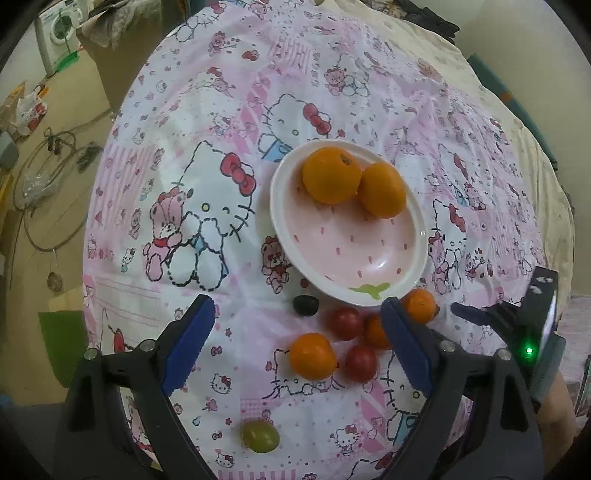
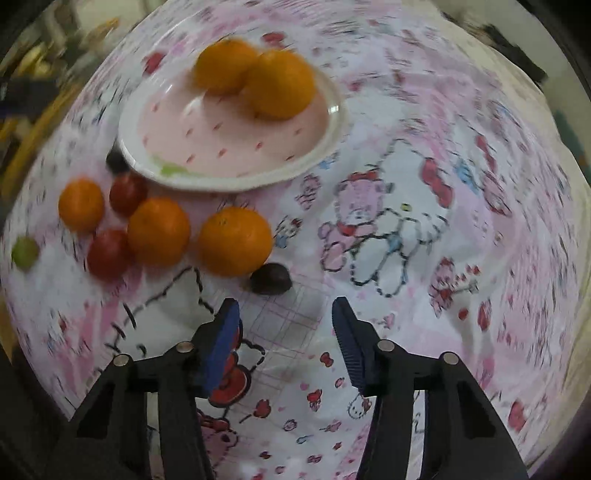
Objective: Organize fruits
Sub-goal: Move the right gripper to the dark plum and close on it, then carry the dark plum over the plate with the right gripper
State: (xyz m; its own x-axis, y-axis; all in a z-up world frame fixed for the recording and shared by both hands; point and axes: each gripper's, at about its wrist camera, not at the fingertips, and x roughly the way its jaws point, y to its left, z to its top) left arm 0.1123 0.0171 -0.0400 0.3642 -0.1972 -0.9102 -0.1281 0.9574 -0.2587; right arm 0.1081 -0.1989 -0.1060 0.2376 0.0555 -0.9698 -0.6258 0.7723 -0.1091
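A pink strawberry-print plate [image 1: 402, 266] holds two oranges [image 1: 331, 174]; it also shows in the right wrist view [image 2: 236, 177]. Near its front rim lie three small oranges [image 1: 312, 356], two red tomatoes [image 1: 345, 323], a dark grape [image 1: 306, 305] and a green grape [image 1: 260, 436]. My left gripper [image 1: 295, 347] is open and empty, above the loose fruit. My right gripper [image 2: 286, 332] is open and empty, just short of a dark grape [image 2: 269, 278] and an orange [image 2: 234, 242]; its view is motion-blurred. The right gripper also shows in the left wrist view [image 1: 476, 314].
The fruit lies on a round table under a pink Hello Kitty cloth [image 1: 207, 206]. To the left the floor holds cables, bags and a washing machine [image 1: 59, 33].
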